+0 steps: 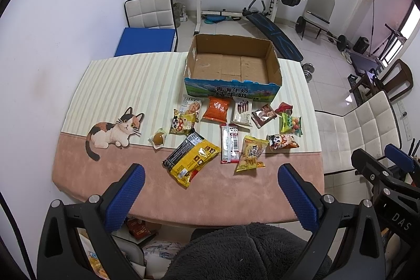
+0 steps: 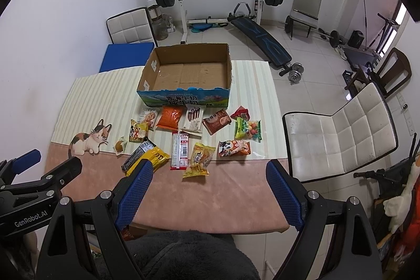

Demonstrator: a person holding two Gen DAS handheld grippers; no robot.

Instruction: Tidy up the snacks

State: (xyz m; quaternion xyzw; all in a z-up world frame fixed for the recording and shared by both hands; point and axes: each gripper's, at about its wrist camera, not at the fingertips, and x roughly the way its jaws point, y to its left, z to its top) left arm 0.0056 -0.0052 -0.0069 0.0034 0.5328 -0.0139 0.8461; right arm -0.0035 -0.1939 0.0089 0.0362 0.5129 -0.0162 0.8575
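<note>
Dark fleece (image 1: 236, 251) of the person's clothing fills the bottom of both views, right under the tools. Above it the left gripper (image 1: 210, 190) hangs over the near edge of the table (image 1: 92, 175), its blue pads spread wide, holding and touching nothing. So too the right gripper (image 2: 207, 190): spread wide, empty, over the same near edge, nearer the right corner.

Snacks lie loose in the middle of the table, between the near edge and the box (image 1: 233, 64). That box stands open and empty at the far edge. Closest to the near edge are a yellow bag (image 1: 191, 159), a red-and-white pack (image 1: 230, 143) and a yellow chip bag (image 1: 250, 154). Just in front of the box sits an orange bag (image 1: 218, 109).

Seen from the left wrist, the yellow bag shows whole, and the right gripper's body appears at the right edge. Seen from the right wrist, the near pad covers part of that bag, the left gripper's body shows at the left edge, and a white chair (image 2: 341, 133) beside the table's right edge is in full view.
</note>
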